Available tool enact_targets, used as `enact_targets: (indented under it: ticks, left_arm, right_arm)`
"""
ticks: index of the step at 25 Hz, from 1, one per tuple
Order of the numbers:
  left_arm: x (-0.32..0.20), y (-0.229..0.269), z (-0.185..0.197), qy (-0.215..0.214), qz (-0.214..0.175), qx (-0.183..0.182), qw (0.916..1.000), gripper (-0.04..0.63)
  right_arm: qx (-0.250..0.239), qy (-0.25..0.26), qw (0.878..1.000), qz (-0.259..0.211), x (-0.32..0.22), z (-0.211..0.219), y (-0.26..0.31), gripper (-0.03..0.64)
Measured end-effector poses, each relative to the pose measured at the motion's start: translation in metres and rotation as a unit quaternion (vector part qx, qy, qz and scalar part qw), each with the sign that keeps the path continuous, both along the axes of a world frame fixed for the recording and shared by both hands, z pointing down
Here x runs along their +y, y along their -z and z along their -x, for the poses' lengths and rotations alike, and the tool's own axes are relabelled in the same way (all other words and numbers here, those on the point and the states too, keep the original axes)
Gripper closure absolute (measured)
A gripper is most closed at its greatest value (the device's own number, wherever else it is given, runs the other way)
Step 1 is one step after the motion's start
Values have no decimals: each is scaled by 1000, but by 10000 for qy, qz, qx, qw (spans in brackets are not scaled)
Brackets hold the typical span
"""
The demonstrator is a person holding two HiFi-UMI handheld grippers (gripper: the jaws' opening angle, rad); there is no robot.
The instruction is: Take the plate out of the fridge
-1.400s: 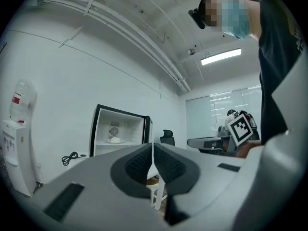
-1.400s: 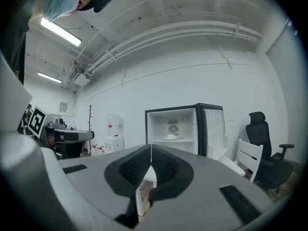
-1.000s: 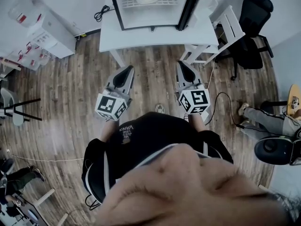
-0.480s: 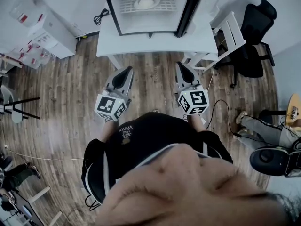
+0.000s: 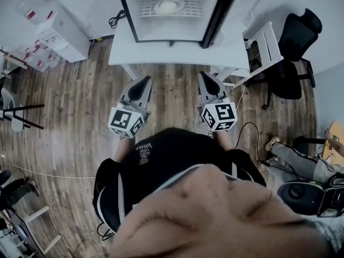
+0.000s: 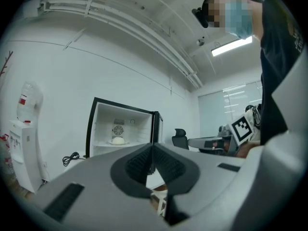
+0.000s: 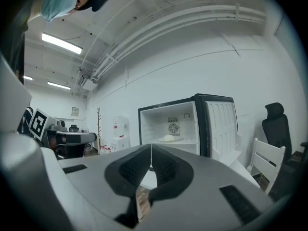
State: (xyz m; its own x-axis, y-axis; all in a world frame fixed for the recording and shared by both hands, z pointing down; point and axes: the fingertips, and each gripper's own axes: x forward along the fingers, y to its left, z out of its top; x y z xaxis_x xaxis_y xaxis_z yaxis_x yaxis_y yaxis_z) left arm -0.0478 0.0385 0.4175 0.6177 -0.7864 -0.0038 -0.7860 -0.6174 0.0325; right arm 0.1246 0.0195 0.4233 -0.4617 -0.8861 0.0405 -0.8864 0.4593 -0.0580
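A small black-framed fridge (image 5: pixel 169 11) stands open on a white table (image 5: pixel 177 50), its door (image 5: pixel 217 16) swung to the right. On its wire shelf lies a pale plate (image 5: pixel 168 6) with a mound on it; the same plate (image 6: pixel 118 141) shows in the left gripper view, and the plate (image 7: pixel 169 138) shows in the right gripper view. My left gripper (image 5: pixel 144 81) and right gripper (image 5: pixel 207 77) are held side by side over the wood floor, short of the table, pointing level at the fridge. Both are shut with nothing in them.
A water dispenser (image 5: pixel 54 28) stands at the left wall. A white chair (image 5: pixel 259 39) and a black office chair (image 5: pixel 294 44) are right of the table. A seated person's legs (image 5: pixel 298 157) are at the right edge. A cable (image 5: pixel 252 128) lies on the floor.
The fridge and table have drawn nearer and sit lower in the head view as I walk forward. Both grippers have come closer to the table, still shut.
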Motion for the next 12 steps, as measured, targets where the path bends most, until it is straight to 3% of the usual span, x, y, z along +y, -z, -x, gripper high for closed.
enact_targets:
  ticks: [12]
  left_arm:
    - [-4,-5,-8,232,143,107,9996,571]
  right_arm:
    - [-60,293,9995,36,-13,-2,-2,604]
